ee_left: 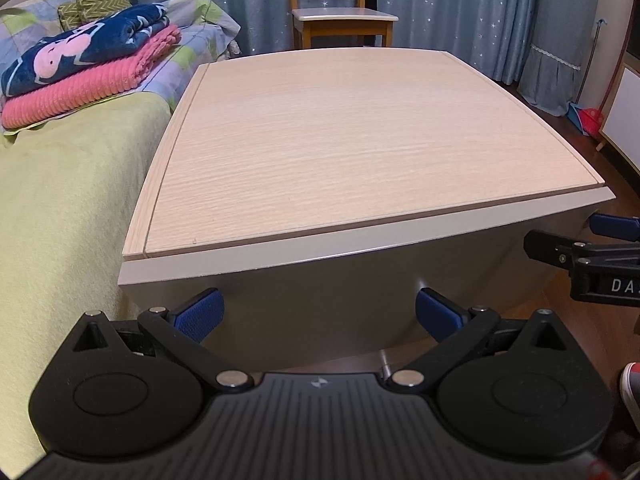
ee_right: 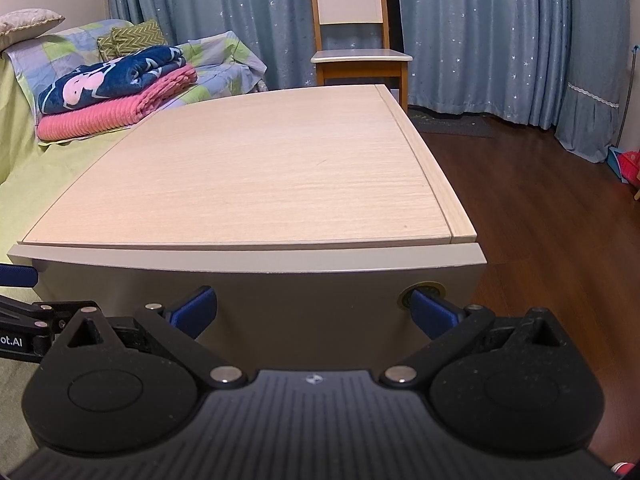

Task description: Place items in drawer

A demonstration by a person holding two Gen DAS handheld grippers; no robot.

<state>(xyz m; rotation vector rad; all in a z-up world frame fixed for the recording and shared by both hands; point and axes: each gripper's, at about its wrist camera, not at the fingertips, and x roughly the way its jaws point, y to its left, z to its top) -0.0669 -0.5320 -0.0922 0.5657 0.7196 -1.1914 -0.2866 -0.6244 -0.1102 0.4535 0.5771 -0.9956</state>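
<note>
The tabletop (ee_left: 340, 136) runs pale wood grain, with a narrow strip along each side edge and a grey-white front panel (ee_right: 280, 312) below. It stands on a dark wood floor (ee_right: 540, 208), just beside a bed (ee_left: 68, 200) in a yellow-green cover. There's a round fitting (ee_right: 424, 297) on the panel, possibly a lock.

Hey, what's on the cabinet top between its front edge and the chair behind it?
Nothing: in both wrist views the cabinet top is bare wood all the way back toward the chair.
</note>
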